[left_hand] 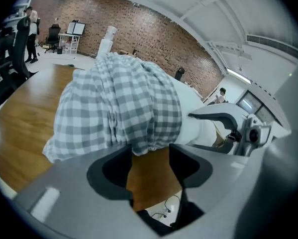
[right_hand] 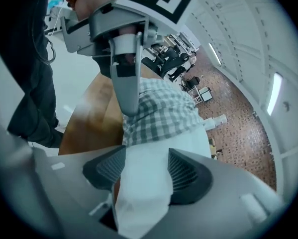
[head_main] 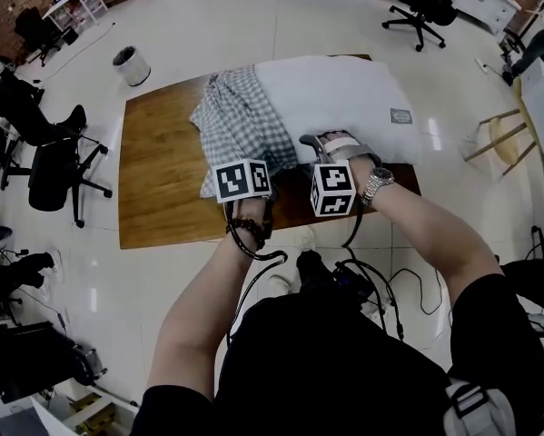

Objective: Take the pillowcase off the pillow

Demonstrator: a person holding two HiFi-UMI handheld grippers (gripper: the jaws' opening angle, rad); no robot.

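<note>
A white pillow lies on the wooden table. A grey-and-white checked pillowcase is bunched round its left end. My left gripper is at the pillowcase's near edge. In the left gripper view the left gripper is open, with the checked hem just ahead of its tips and bare wood between the jaws. My right gripper is at the pillow's near edge. In the right gripper view the right gripper is open, and a corner of the pillow lies between its jaws.
Office chairs stand left of the table and a white bin behind it. A wooden stool is at the right. Cables lie on the white floor by the person's legs. The table's left half shows bare wood.
</note>
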